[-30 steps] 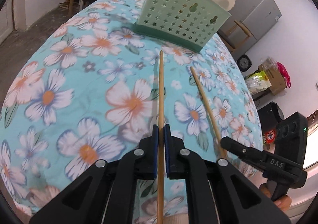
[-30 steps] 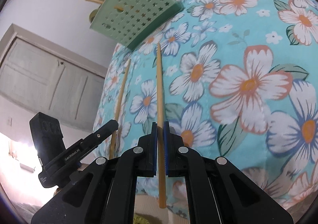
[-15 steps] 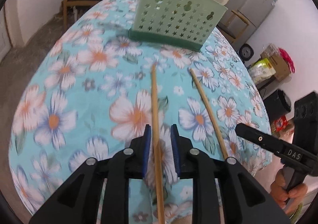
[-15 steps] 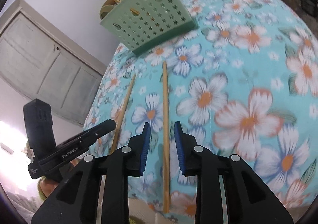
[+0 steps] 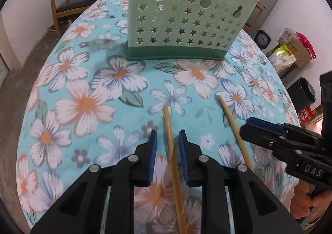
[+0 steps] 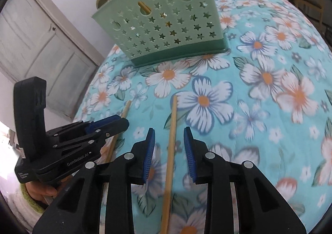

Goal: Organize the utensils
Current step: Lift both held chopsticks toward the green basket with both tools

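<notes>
Left gripper (image 5: pixel 167 146): jaws spread, straddling one chopstick (image 5: pixel 173 163) that lay loose on the floral tablecloth (image 5: pixel 87 105). Right gripper (image 6: pixel 169 143): jaws opening, pads clear of second chopstick (image 6: pixel 171 140). Green star-pierced holder (image 6: pixel 161 26) stood beyond, some chopsticks already inside. Outstanding: both loose sticks unstowed.
</notes>
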Demonstrator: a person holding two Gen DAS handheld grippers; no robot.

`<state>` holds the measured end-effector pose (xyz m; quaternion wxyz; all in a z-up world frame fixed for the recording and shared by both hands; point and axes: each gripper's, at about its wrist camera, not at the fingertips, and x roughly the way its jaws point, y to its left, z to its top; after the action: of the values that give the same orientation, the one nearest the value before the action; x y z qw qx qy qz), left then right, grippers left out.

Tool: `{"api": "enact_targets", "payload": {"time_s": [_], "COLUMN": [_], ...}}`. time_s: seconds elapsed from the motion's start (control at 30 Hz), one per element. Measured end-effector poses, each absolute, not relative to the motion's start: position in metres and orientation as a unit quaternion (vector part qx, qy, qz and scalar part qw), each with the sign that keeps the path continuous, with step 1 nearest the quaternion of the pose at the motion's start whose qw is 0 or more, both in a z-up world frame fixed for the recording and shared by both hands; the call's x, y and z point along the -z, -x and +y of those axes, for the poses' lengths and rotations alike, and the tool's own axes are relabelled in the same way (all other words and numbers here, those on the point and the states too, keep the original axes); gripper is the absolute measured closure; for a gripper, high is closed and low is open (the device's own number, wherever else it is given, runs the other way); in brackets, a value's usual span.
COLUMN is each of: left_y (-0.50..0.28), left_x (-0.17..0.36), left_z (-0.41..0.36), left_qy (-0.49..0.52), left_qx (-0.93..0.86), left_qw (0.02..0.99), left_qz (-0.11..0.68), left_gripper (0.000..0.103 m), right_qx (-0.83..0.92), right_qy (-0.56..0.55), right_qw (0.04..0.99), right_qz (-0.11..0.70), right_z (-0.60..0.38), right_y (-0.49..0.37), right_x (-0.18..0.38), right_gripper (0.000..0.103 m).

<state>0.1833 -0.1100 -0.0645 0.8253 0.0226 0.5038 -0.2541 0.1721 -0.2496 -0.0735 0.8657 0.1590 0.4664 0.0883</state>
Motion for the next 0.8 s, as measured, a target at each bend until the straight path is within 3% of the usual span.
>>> {"api": "enact_targets", "payload": {"time_s": [0.23,0.57,0.8], "left_y": [-0.191,-0.188,-0.189], "left_x": [0.068,0.069,0.063], "left_z": [-0.117,-0.131,-0.13], "left_qy": [-0.035,-0.077,-0.061], "left_qx": [0.25,0.227,0.224], "left_qw": [0.832,0.853,0.857], "left_qz": [0.494,0.464,0.461], "left_gripper": [0.083,0.095,0.098], "right_qx": [-0.08,-0.066,-0.066], "right_qy": [-0.13,-0.116,-0.131], "right_qw": [0.867,0.873,0.878], "right_qz": [0.474,0.469,0.456], "right_z": [-0.239,-0.226,-0.235], "right_y": [-0.191,-0.204,-0.196], "right_x": [0.084,0.09,0.075], "right_gripper": [0.075,0.097,0.098]}}
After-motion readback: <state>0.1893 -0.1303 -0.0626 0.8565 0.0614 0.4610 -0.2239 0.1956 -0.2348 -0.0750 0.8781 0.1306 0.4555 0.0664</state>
